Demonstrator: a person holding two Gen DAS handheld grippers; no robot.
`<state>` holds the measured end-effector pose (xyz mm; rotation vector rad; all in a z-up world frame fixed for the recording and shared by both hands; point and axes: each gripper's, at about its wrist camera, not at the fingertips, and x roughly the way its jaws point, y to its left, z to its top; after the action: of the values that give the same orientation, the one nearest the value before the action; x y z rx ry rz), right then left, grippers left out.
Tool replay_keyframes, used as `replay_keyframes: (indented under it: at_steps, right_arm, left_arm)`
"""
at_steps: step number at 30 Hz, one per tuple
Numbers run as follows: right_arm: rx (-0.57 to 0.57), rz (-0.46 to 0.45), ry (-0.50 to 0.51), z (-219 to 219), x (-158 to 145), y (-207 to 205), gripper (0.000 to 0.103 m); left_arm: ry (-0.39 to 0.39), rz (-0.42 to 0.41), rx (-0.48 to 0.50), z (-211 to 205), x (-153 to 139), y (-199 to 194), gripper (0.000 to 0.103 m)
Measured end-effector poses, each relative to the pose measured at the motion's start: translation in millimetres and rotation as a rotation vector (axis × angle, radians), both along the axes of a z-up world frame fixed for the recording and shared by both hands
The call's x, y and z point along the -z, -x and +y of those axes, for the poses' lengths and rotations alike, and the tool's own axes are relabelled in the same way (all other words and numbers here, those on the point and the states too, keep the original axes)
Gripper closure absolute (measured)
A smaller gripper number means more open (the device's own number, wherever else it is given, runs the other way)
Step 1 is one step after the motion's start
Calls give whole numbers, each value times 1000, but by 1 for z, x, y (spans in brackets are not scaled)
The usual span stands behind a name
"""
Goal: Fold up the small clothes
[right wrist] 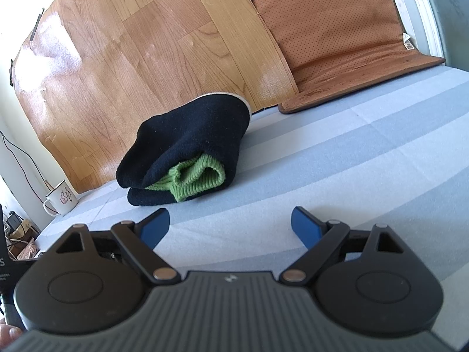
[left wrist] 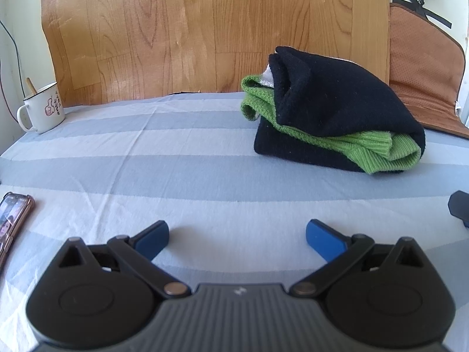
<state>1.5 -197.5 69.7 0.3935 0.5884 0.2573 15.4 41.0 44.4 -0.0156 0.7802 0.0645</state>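
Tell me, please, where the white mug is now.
The white mug stands at the far left edge of the striped sheet, against the wood-pattern board, well left of the folded black-and-green garment.

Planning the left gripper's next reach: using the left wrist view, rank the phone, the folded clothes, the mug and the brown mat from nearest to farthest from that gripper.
1. Phone: at the left edge, level with the open left gripper.
2. Folded clothes: ahead, to the right.
3. Mug and brown mat: far left and far right at the back; too close to call.
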Motion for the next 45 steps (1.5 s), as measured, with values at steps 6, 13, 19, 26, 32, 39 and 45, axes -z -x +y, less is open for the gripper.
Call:
replay_keyframes:
  at_steps: [6,13,19,26,32,39,45]
  right_arm:
    - [0,0,0,0,0,0,11]
    - [0,0,0,0,0,0,11]
    - [0,0,1,0,0,0,11]
    - [0,0,0,0,0,0,11]
    - [1,0,0,0,0,0,11]
    - [2,0,0,0,0,0,11]
    - [2,0,1,0,0,0,11]
  left_arm:
    - [-51,-2,-30,2,-3,1,0]
    - [-86,-18,-40,3,-6,4,0]
    - [-77,-13,-36,3,-5,3,0]
    - [-58,3,-37,6,-4,1,0]
    - [0,18,-43,14,-3,-2,0]
    - [2,21,-43,14,-3,-2,0]
    - [3,26,-16,16,-3,-5,0]
